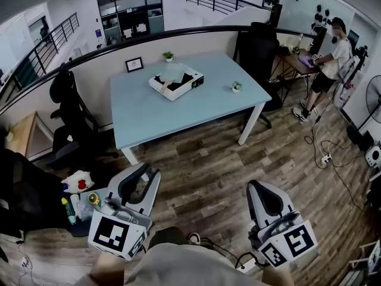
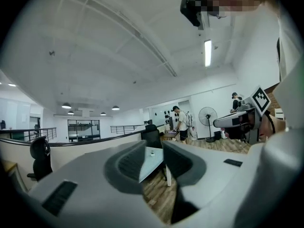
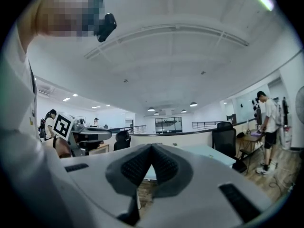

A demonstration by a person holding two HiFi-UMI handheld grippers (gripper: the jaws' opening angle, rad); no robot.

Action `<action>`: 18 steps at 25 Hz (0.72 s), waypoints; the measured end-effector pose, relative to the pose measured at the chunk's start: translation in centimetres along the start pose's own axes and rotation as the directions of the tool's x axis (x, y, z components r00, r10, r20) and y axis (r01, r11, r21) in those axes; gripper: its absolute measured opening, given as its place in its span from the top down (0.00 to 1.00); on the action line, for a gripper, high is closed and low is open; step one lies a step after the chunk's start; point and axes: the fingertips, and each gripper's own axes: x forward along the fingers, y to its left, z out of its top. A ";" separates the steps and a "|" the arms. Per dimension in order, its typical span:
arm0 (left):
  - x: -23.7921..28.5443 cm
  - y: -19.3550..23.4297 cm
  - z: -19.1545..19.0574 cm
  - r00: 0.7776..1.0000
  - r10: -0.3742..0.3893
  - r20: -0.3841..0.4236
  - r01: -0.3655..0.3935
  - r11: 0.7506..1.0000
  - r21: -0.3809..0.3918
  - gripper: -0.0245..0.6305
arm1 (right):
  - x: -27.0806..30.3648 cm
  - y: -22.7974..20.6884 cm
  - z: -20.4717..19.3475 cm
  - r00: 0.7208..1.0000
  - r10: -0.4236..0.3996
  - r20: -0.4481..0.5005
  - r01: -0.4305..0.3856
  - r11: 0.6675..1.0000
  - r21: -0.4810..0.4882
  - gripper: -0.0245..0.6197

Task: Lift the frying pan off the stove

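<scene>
The white stove (image 1: pixel 190 83) with a black top stands on the far side of the light blue table (image 1: pixel 149 115). A pale frying pan (image 1: pixel 173 75) rests on it, its handle (image 1: pixel 156 90) pointing to the front left. Both grippers hang low over the wooden floor, well short of the table. My left gripper (image 1: pixel 150 170) (image 2: pixel 153 146) has a narrow gap between its jaws with nothing in it. My right gripper (image 1: pixel 257 186) (image 3: pixel 151 147) is shut, its tips touching and empty.
A small potted plant (image 1: pixel 237 87) sits near the table's right edge, a picture frame (image 1: pixel 134 64) and another plant (image 1: pixel 168 56) on the ledge behind. Black chairs (image 1: pixel 68 109) stand at left. A person (image 1: pixel 333 55) works at a desk at right; cables (image 1: pixel 324 157) trail on the floor.
</scene>
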 end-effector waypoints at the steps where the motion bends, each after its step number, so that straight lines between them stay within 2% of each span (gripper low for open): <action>1: 0.4 -0.1 0.3 1.000 -0.008 0.016 0.009 0.999 -0.035 0.67 | 0.1 -0.3 -0.2 1.000 0.006 -0.007 -0.006 1.000 0.005 0.96; 2: 0.8 -0.2 0.8 0.999 -0.020 0.041 0.023 0.996 -0.085 0.41 | 0.2 -0.6 -0.3 1.000 0.014 -0.013 -0.014 1.000 0.010 0.96; 3: 1.1 -0.1 1.3 0.997 -0.022 0.068 0.031 0.990 -0.136 0.33 | 0.3 -0.8 -0.4 1.000 0.024 -0.018 -0.023 1.000 0.015 0.96; 5: 1.5 0.7 1.9 0.996 0.017 0.092 -0.001 0.986 -0.168 0.31 | 0.5 -1.1 -0.4 0.999 0.040 -0.022 -0.039 0.999 0.023 0.96; 8: 2.2 1.5 1.8 0.993 0.086 0.076 -0.080 0.994 -0.077 0.31 | 1.1 -2.0 -0.7 0.999 0.043 -0.026 -0.042 0.999 0.018 0.96; 10: 3.2 1.7 1.5 0.995 0.082 0.063 -0.079 0.996 -0.051 0.31 | 1.8 -2.7 -1.0 0.999 0.038 -0.031 -0.038 0.999 0.016 0.96; 13: 4.6 2.3 1.0 0.996 0.066 0.052 -0.063 0.997 -0.049 0.31 | 2.9 -3.6 -1.0 0.999 0.032 -0.034 -0.032 0.999 0.016 0.96; 18: 7.1 4.2 1.0 0.995 0.082 0.055 -0.079 0.996 -0.048 0.31 | 5.7 -5.7 -0.2 1.000 0.020 -0.016 -0.020 1.000 0.006 0.96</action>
